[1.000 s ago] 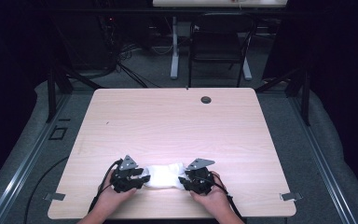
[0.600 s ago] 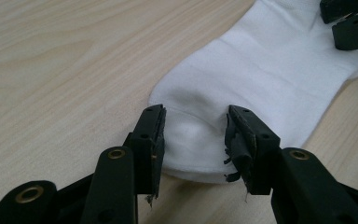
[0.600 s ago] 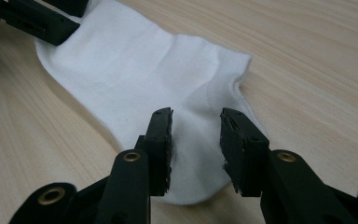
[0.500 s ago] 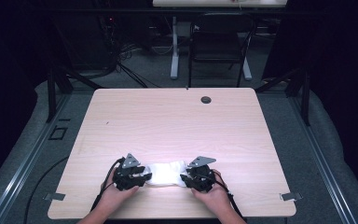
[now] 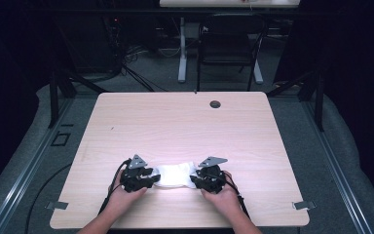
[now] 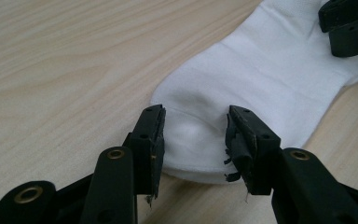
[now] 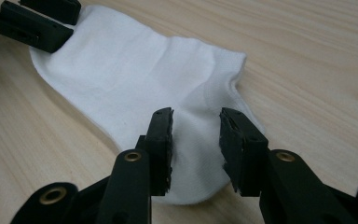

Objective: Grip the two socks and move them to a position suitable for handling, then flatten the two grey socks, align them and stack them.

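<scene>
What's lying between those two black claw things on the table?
A flat white fabric sock lies between the left gripper and right gripper, one end at each. The high view shows this best.

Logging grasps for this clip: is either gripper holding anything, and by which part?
Nothing is held. The left gripper and right gripper stand open over opposite ends of the white sock.

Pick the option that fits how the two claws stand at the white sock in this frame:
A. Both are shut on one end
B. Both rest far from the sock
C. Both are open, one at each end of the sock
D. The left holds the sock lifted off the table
C: the left claw and the right claw each stand open over opposite ends of the white sock, which lies flat on the table.
</scene>
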Demonstrator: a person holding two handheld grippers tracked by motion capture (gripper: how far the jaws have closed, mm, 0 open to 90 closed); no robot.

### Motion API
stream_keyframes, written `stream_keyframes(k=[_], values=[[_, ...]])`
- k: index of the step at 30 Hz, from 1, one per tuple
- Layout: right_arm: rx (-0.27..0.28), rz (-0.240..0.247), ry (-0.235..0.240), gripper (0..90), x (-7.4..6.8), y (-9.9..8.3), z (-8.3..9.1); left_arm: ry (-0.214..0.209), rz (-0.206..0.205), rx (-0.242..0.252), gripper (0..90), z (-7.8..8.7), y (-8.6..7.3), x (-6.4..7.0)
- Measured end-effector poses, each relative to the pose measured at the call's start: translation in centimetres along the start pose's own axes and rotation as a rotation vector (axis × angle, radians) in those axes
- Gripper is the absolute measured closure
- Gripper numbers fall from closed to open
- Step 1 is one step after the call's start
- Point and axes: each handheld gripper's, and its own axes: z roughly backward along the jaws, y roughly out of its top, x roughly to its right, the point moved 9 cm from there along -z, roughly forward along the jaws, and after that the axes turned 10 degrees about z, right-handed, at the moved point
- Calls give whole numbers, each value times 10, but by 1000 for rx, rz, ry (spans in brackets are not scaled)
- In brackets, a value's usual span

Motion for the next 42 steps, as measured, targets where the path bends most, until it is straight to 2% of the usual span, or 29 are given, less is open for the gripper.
stream_keyframes(k=[5, 6, 8, 11, 15, 18, 23, 27, 28, 31, 32, 35, 42], values=[[8, -10, -1, 648, 5, 3, -4, 8, 8, 3, 567, -4, 5, -4], [1, 6, -6, 649, 7, 4, -5, 9, 18, 5, 566, -5, 6, -4], [-6, 18, -14, 651, 9, 5, -6, 14, 9, 4, 566, -7, 9, -7], [-1, 11, -15, 653, 13, 7, -9, 5, 36, 16, 566, -10, 12, -9], [5, 1, -18, 646, 16, 9, -10, 26, 23, 16, 558, -11, 13, -8], [7, 14, -29, 618, 17, 9, -9, 43, 9, 23, 519, -8, 14, -8], [43, 15, -42, 618, 18, 15, -2, 37, 22, 29, 498, -3, 16, -10], [48, 22, -51, 607, 19, 17, 4, 31, 39, 62, 485, 5, 21, -13], [51, 32, -66, 602, 20, 18, 6, 30, 42, 65, 485, 7, 22, -14], [60, 36, -72, 597, 22, 19, 11, 32, 47, 75, 485, 13, 22, -16], [84, 21, -89, 587, 25, 21, 17, 36, 44, 80, 485, 16, 22, -16], [99, 12, -107, 572, 30, 20, 25, 44, 39, 103, 483, 27, 23, -19], [106, 31, -146, 537, 36, 13, 48, 57, 56, 106, 469, 39, 20, -23]])
